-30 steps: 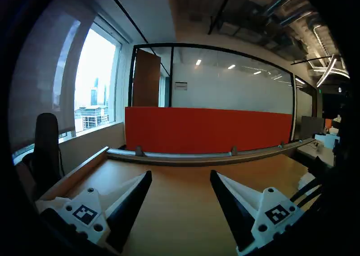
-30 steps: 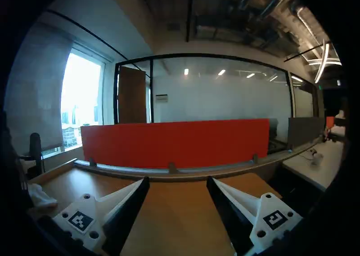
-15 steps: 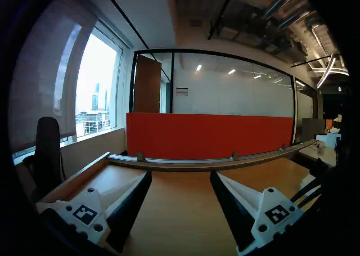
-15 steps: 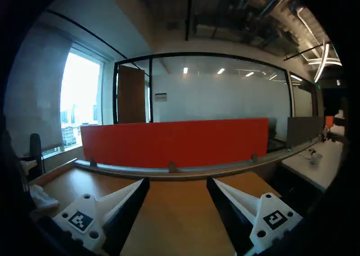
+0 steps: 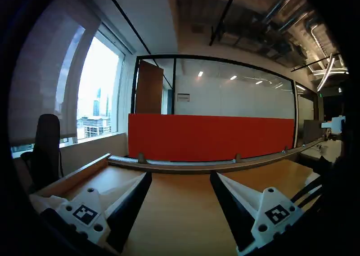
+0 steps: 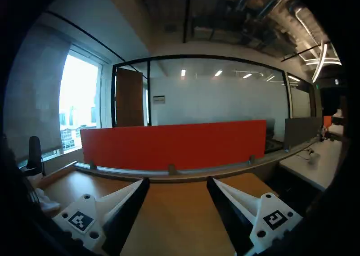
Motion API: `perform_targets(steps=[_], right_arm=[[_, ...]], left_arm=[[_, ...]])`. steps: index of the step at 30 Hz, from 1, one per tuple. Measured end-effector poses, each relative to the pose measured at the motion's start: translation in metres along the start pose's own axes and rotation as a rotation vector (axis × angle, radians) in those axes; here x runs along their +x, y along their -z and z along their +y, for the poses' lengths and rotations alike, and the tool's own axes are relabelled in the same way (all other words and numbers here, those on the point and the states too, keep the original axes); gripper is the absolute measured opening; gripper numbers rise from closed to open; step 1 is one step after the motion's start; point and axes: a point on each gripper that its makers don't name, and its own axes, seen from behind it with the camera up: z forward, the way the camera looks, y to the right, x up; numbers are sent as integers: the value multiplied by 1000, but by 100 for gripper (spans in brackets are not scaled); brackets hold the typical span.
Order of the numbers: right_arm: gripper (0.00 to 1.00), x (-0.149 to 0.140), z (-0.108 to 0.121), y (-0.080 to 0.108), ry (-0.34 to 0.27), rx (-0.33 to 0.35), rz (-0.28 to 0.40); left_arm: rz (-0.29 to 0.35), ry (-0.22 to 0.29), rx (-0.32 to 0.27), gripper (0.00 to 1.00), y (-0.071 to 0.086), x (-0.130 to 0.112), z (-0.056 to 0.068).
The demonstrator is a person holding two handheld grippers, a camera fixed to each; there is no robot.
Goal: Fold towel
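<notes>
Towel [image 6: 44,201], white and crumpled, lies at the near left of the wooden desk [image 6: 180,226], apart from the right gripper [image 6: 177,180], whose two fingers gape empty. The left gripper [image 5: 180,173] is likewise spread above the desk. One red divider [image 5: 211,136] stands at the far edge.

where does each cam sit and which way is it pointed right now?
Left gripper view: rides on the left gripper, low over the wooden desk, facing the orange partition; its own two open fingers show at the bottom, black chair at left.
Right gripper view: rides on the right gripper, also low over the desk and facing the partition; its own open fingers show, white cloth at the left edge.
Shared: desk, orange partition, the glass wall behind it, the window on the left.
</notes>
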Motion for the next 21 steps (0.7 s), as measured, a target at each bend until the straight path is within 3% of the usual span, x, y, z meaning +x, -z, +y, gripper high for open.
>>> perform_targets(steps=[9,21], right_arm=[[98,-10,-7,-3,-15,-8,12],[98,-26,-11,-8,9,-12,28]], left_arm=[[6,-14,22,96,1,-38,-11],[24,-11,30,96,0,-81,-22]])
